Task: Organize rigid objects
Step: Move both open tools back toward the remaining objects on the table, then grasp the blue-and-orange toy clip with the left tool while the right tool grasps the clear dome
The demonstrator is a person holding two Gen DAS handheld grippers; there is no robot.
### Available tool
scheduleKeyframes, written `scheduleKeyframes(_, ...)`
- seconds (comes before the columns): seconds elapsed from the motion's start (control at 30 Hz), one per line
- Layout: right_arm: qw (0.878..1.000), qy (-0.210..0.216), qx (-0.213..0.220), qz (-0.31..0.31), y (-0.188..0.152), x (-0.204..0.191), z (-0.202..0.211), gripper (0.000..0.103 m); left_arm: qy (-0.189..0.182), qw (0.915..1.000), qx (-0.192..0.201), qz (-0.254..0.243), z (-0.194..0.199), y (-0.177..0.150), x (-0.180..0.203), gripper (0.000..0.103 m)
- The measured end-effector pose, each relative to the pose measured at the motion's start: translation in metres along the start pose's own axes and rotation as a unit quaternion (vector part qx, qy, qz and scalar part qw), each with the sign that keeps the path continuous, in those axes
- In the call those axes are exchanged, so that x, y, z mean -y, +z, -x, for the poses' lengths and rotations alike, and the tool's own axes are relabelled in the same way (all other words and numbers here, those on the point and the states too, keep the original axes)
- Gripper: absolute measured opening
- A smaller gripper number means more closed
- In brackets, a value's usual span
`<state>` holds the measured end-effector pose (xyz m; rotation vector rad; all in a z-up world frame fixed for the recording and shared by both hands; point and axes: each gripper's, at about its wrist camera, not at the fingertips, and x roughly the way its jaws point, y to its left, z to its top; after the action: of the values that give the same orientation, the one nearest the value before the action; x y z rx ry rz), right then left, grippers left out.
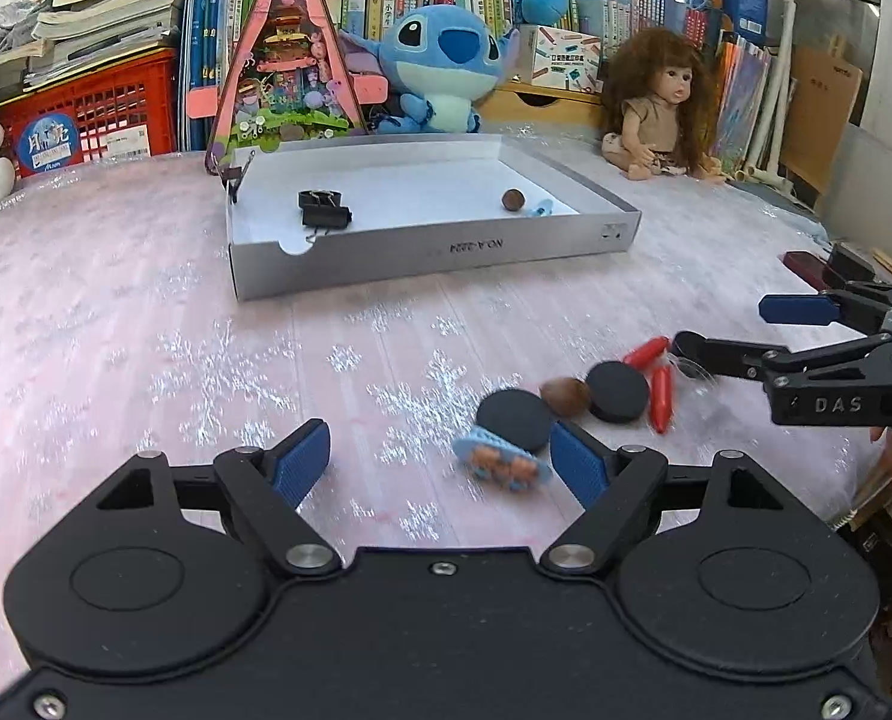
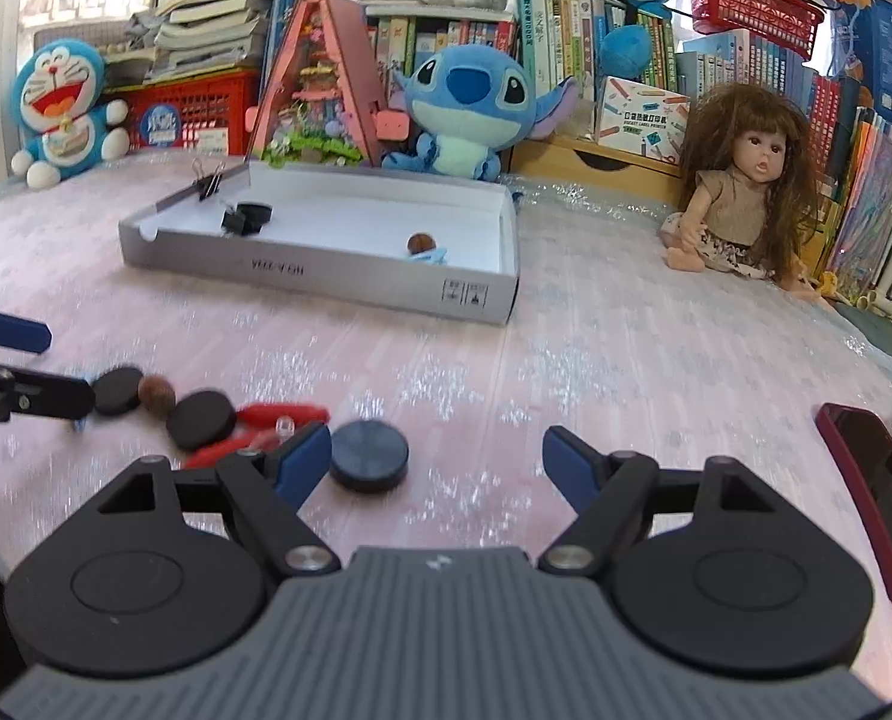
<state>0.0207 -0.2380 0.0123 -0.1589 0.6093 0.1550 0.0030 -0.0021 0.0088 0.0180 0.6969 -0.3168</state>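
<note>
- Black discs [image 1: 515, 420], a brown nut [image 1: 566, 396] and red pieces [image 1: 661, 399] lie clustered on the pink table [image 1: 116, 330], near the white box [image 1: 422, 255].
- Left gripper [image 1: 440, 459] gapes wide, holding nothing; the cluster lies just beyond its right fingertip.
- Right gripper [image 2: 437, 459] also gapes empty, a dark disc [image 2: 369, 456] between its fingers.

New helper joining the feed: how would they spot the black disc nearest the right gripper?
Start at the white tray and come forward to the right gripper. The black disc lies alone between its open fingers, apart from the two discs touching the red pieces.
</note>
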Motion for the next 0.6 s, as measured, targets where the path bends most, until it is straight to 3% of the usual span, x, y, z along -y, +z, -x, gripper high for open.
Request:
scheduleKeyframes(0.17,1.0,0.006,-0.003,0.016,-0.007,-0.006,0.003,0.081,-0.013,0.9998,-0.007,-0.012,0.004,-0.006,0.006,0.07)
scheduleKeyframes(0.3,1.0,0.016,-0.006,0.02,-0.01,-0.01,0.006,0.076,-0.017,0.9995,-0.006,-0.024,0.004,-0.007,0.012,0.056)
scheduleKeyframes(0.6,0.997,0.069,-0.006,0.029,-0.013,-0.024,0.015,0.072,-0.009,0.9993,-0.009,-0.034,-0.001,-0.006,0.016,0.045)
